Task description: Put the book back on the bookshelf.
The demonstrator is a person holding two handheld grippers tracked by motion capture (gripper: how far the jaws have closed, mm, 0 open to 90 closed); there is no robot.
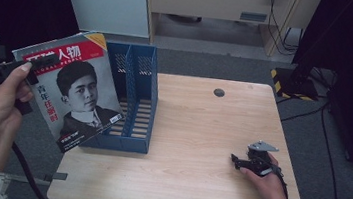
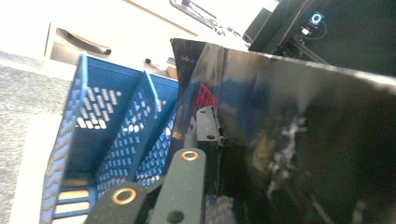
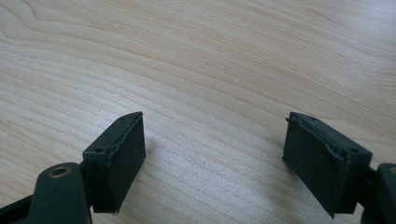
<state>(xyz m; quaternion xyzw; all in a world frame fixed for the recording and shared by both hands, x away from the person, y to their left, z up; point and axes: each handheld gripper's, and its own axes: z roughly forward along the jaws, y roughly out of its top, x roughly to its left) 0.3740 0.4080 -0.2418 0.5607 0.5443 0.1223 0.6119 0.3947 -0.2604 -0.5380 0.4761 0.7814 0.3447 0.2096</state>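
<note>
High view, left of frame: our left gripper (image 1: 42, 64) clamps magazine (image 1: 72, 90), tilted for filing in blue rack (image 1: 139, 100); right gripper (image 1: 238, 160), lower right, gapes empty.

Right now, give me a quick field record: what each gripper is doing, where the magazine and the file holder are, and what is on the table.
left gripper: shut on the glossy red-and-white magazine, near its top left corner
magazine: held tilted, in front of the blue perforated plastic file holder
file holder: upright at the left of the light wooden table, two compartments
right gripper: open, holds nothing, low over bare wood at the table's right
</note>
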